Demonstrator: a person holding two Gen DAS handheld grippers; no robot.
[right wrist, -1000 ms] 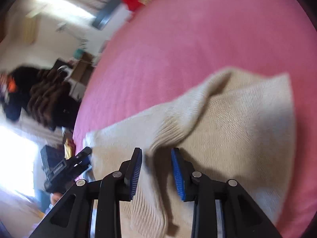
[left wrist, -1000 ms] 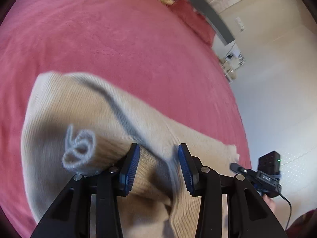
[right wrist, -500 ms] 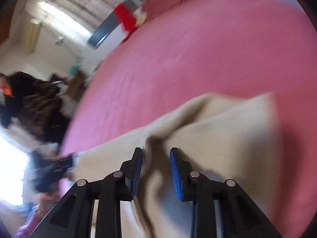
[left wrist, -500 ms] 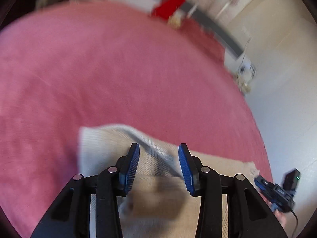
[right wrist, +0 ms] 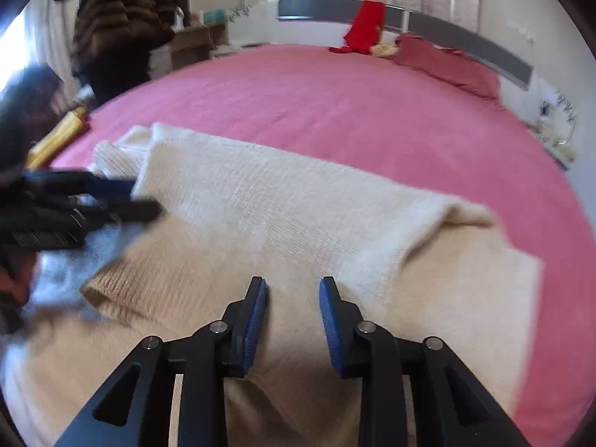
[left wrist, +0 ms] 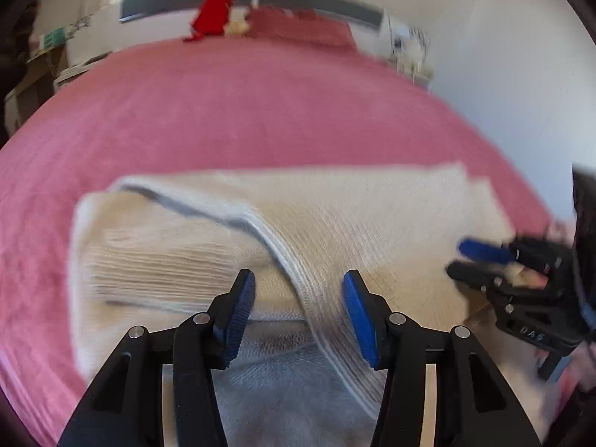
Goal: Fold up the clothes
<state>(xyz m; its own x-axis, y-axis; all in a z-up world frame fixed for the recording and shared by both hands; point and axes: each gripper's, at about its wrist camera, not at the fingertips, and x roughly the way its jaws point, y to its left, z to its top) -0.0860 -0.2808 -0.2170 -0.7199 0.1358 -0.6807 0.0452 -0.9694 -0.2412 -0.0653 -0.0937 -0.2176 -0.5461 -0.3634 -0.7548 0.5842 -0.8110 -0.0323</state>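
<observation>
Watching: both of my grippers hover low over the cream ribbed knit sweater (left wrist: 335, 223), which lies partly folded on the pink bedspread (left wrist: 223, 111) of the bed
Left gripper (left wrist: 300, 313): jaws apart, nothing between the blue pads but air; a raised ribbed fold edge of the sweater runs through the gap below them, and I judge it is not pinched
Right gripper (right wrist: 294, 316): jaws apart as well, poised over a flat cream panel; in the left view I see it side-on at the far right, pads separated
Sweater position: spread across the near part of the bed, a long folded band running crosswise, a rolled hump at the right end in the right view, and a grey-lined inner layer (left wrist: 283, 391) showing under the left jaws
Risk, loose fold: with neither gripper holding, the springy knit could relax and the top flap slide off its line, since nothing pins it
Risk, bad pinch: closing the left jaws where they hang could catch only the ridge, or several layers at once, and dragging that would pull the stack askew
Risk, snag: ribbed pads on open knit may hook a loop if I lift sideways
Risk, bunching: the hump at the right end looks uneven, so pressing on without smoothing would likely lock in a crooked corner
Risk, blur: both views are smeared at the edges, so I cannot judge the far hem well
Background: red cloth (right wrist: 363, 24) draped on the headboard, well apart from the work
</observation>
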